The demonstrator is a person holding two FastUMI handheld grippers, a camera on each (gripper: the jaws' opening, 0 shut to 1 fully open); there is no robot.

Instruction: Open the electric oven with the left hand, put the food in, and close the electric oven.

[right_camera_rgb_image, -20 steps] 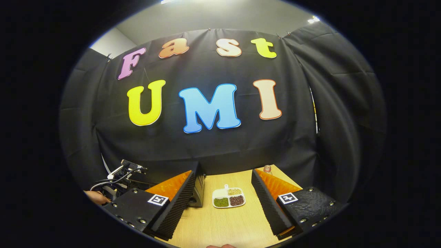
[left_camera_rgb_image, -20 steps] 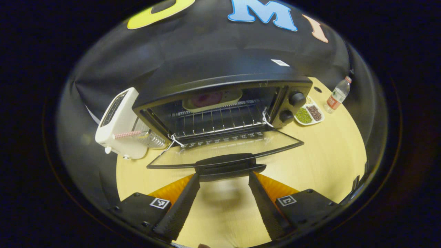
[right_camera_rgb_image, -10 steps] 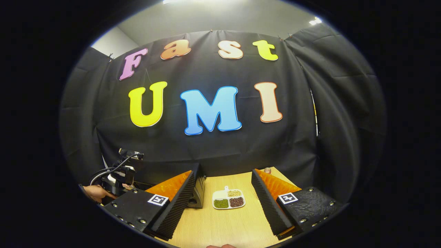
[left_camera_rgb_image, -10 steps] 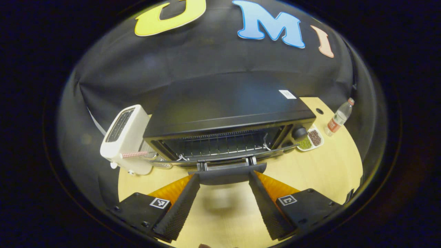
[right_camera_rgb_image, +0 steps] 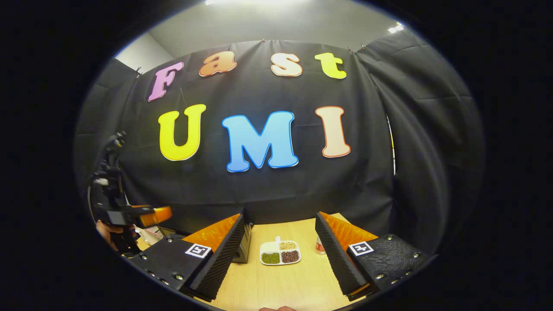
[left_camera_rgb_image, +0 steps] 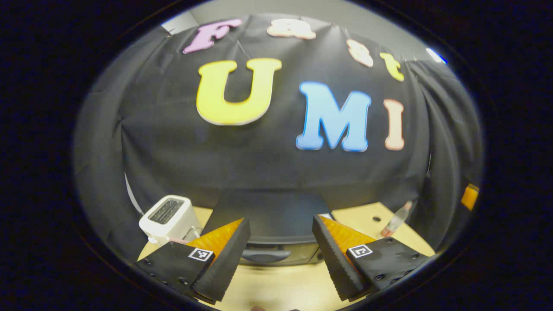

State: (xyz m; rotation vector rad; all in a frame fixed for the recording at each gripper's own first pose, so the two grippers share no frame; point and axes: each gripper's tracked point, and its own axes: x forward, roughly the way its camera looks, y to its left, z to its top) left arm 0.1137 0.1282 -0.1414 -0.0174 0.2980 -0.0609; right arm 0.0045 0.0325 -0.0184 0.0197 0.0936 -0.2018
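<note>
Facing a shut oven (left_camera_rgb_image: 276, 242), left gripper (left_camera_rgb_image: 281, 255) spread and empty above the counter (left_camera_rgb_image: 281, 289).
Best backing straight off the handle (left_camera_rgb_image: 264, 255); right gripper (right_camera_rgb_image: 281, 255) likewise spread, idle.

Ceiling lights brighten both fisheye views from above, edges bend strongly, and the left gripper view is motion-blurred throughout.

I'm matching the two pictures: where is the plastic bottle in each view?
Left gripper view: bottle at lower right, on the table, right of the oven.
Right gripper view: bottle low centre, just right of the divided dish.
Shared landmark: the oven, left of the bottle in both.
</note>
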